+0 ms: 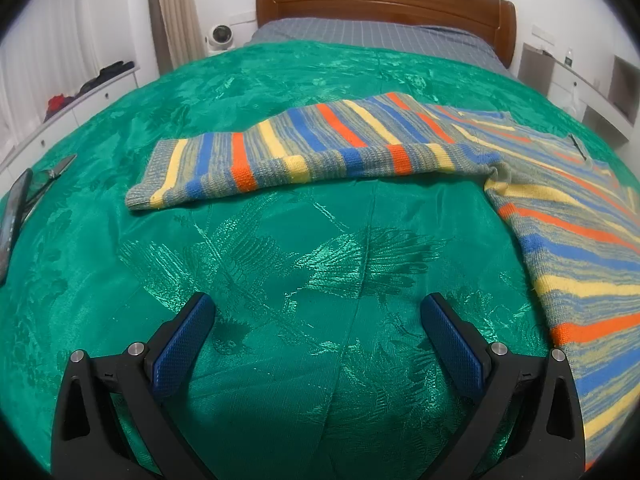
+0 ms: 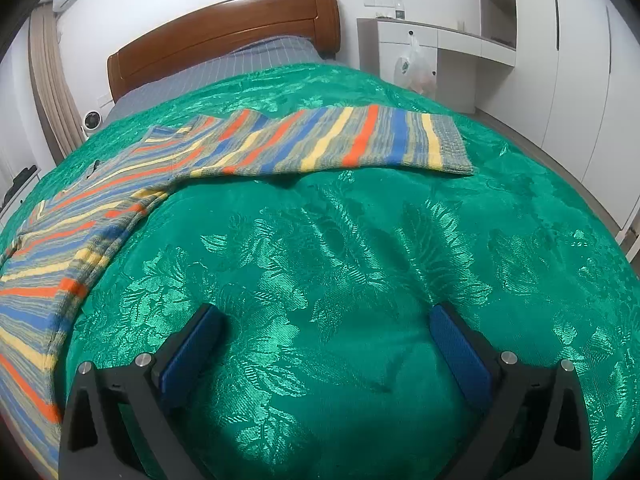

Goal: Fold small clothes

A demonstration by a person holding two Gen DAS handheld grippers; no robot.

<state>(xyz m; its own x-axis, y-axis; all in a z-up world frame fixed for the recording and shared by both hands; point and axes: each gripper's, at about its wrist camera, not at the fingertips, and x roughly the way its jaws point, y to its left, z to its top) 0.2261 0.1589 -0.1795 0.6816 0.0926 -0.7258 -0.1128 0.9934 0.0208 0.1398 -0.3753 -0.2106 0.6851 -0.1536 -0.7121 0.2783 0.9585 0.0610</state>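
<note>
A striped knit sweater (image 1: pixel 568 216) in grey, blue, orange and yellow lies flat on the green bedspread (image 1: pixel 280 264). In the left wrist view its left sleeve (image 1: pixel 304 152) stretches out to the left, ahead of my left gripper (image 1: pixel 318 308). That gripper is open and empty, above bare bedspread. In the right wrist view the sweater body (image 2: pixel 60 248) lies at the left and the right sleeve (image 2: pixel 344 140) stretches to the right. My right gripper (image 2: pixel 326 320) is open and empty, short of the sleeve, above the bedspread (image 2: pixel 360 260).
A phone (image 1: pixel 14 216) and scissors (image 1: pixel 56 172) lie at the bed's left edge. A wooden headboard (image 1: pixel 384 0) stands at the far end. White drawers (image 1: pixel 72 112) stand at the left. A desk with a plastic bag (image 2: pixel 416 64) and wardrobes stand at the right.
</note>
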